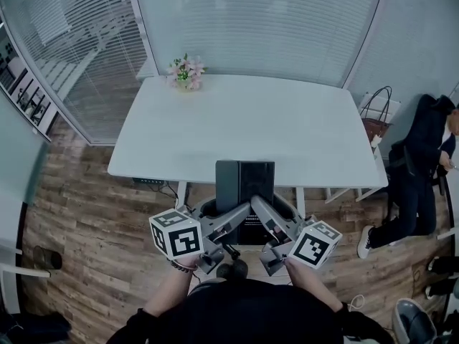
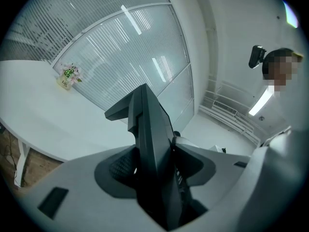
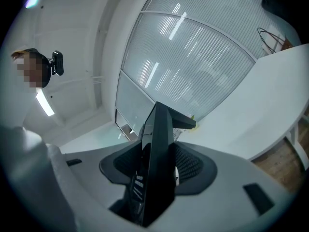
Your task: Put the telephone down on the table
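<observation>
The telephone (image 1: 244, 185) is held from both sides, with the fingers of the left gripper (image 1: 231, 224) and the right gripper (image 1: 271, 224) each clamped on one side, presumably so that its weight is shared and tilting is prevented. It is positioned at the near edge of the table (image 1: 244, 127), apparently not yet resting on it.

Head view looks steeply down; both gripper views, close, share telephone (image 2: 150, 144) and table (image 2: 41, 112).

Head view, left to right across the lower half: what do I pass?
In order: left tongs → telephone → right tongs → seated person.
</observation>
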`<state>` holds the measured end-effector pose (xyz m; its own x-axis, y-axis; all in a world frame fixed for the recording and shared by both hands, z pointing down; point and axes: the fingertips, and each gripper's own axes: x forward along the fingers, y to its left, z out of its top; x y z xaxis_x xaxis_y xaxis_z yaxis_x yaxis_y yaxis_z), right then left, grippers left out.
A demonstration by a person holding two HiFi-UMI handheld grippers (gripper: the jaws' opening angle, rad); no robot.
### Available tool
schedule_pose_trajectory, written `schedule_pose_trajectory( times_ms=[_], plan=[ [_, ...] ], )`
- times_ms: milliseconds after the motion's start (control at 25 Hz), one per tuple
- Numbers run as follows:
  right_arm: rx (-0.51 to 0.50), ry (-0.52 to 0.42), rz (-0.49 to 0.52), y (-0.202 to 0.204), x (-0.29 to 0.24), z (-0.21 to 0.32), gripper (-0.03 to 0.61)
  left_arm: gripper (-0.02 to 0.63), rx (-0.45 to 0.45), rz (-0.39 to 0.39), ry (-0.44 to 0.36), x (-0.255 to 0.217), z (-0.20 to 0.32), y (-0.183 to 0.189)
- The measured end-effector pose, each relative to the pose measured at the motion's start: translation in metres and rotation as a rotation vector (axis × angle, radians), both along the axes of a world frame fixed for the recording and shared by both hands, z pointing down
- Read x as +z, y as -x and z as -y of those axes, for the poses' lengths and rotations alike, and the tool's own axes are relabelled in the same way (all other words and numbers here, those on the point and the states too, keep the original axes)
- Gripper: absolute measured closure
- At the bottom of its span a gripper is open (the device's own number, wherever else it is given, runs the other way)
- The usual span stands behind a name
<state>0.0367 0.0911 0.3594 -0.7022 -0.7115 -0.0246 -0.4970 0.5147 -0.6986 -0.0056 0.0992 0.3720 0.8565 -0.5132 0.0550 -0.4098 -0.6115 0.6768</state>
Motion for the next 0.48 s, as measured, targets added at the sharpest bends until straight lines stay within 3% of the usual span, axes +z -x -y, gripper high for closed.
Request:
schedule_pose_trajectory(
  times_ms=[480],
  plan=[
    [0.012, -0.005, 0.005, -0.0035, -0.0028, 0.0072, 0.38, 0.36, 0.014, 0.004, -0.003, -0.0029, 0.0078, -0.0033]
  ],
)
